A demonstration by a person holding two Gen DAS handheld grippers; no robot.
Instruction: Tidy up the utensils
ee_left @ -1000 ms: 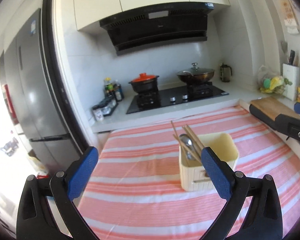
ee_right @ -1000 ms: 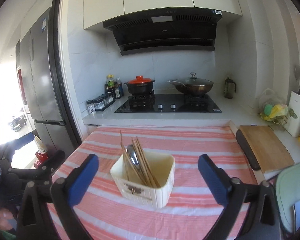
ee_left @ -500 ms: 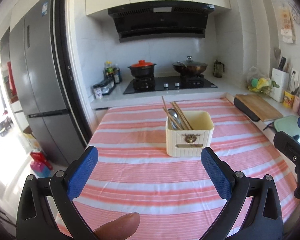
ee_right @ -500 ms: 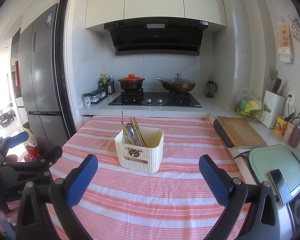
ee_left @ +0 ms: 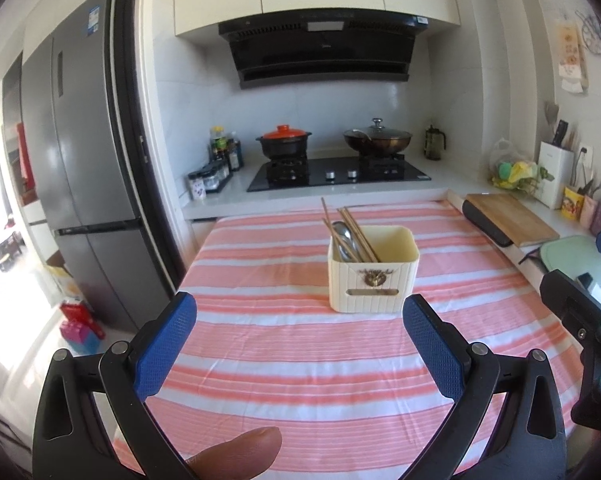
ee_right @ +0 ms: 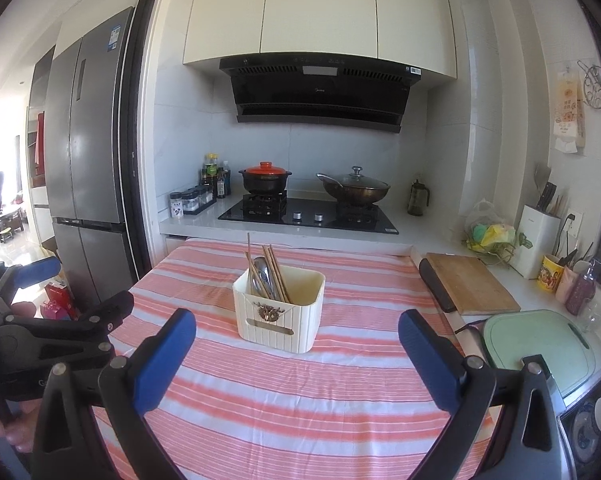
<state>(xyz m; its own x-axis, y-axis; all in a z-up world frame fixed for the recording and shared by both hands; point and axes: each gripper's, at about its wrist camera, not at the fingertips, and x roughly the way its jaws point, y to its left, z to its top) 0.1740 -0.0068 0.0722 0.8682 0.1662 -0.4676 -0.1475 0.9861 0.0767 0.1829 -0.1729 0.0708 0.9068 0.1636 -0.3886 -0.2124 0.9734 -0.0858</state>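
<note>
Two wrist views of a kitchen table at a late stage of the utensil task. A cream utensil holder [ee_left: 372, 276] stands upright near the middle of the striped tablecloth [ee_left: 300, 360]. Inside it, leaning toward its left side, are several wooden chopsticks [ee_left: 354, 232] and at least one metal spoon [ee_left: 342, 238] — the right part of the holder looks empty. No loose utensil shows anywhere on the cloth, so the gathering appears done; what remains, if anything, cannot be read from these views. The left gripper [ee_left: 300, 344] is held low and well short of the holder, blue pads spread wide, nothing between them. The right gripper [ee_right: 296, 350] is likewise wide and empty — also apart from the holder. A fingertip [ee_left: 240, 454] shows at the lower edge of the left view.
</note>
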